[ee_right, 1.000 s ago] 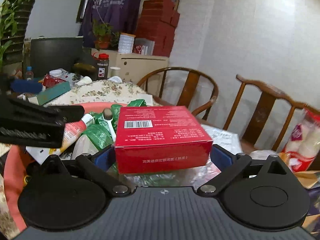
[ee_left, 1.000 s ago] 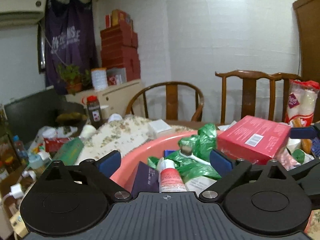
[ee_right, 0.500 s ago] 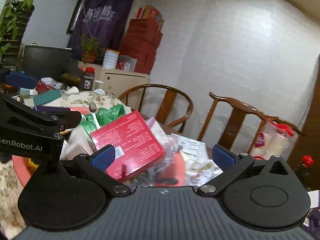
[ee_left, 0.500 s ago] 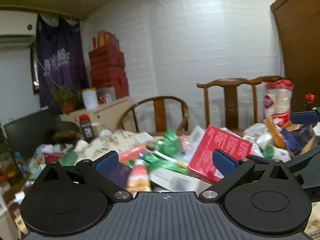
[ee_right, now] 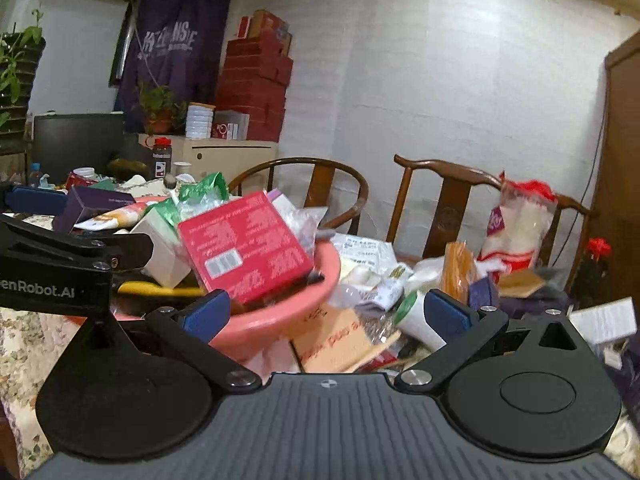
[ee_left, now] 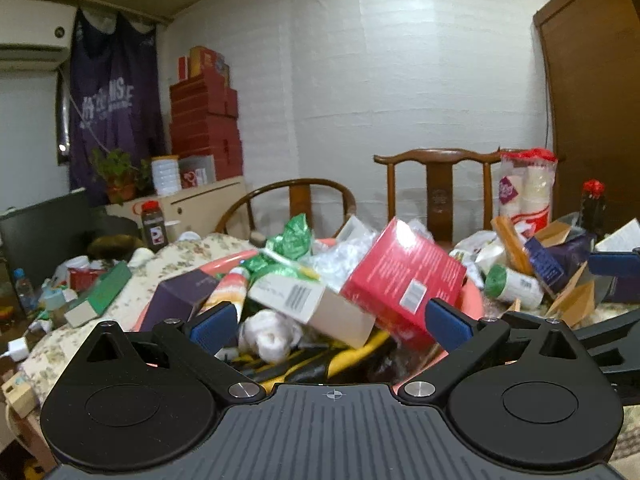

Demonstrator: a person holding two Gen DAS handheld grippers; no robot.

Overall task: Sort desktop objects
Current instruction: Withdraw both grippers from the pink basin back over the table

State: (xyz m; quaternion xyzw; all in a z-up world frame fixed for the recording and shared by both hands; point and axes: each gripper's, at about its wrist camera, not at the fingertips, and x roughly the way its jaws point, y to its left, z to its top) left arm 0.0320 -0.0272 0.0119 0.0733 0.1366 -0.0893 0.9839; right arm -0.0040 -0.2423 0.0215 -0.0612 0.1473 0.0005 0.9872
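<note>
A pink basin (ee_right: 280, 316) on the table is piled with items. A red box (ee_left: 404, 280) leans tilted against its right rim, also shown in the right wrist view (ee_right: 244, 248). Beside it lie a white carton (ee_left: 312, 304), a purple box (ee_left: 176, 300), green bags (ee_left: 292, 240) and an orange-white tube (ee_left: 228, 284). My left gripper (ee_left: 328, 324) is open and empty just in front of the basin. My right gripper (ee_right: 326, 312) is open and empty at the basin's right rim.
Right of the basin lies a heap of packets: a green-capped white tube (ee_right: 416, 320), an orange card (ee_right: 336, 340), a bag of cups (ee_left: 526, 192), a dark bottle (ee_left: 592, 208). Two wooden chairs (ee_left: 440, 192) stand behind the table. A green box (ee_left: 100, 292) lies left.
The right gripper has let go of the red box, which now leans in the basin. Both grippers have drawn back and tilted up.
</note>
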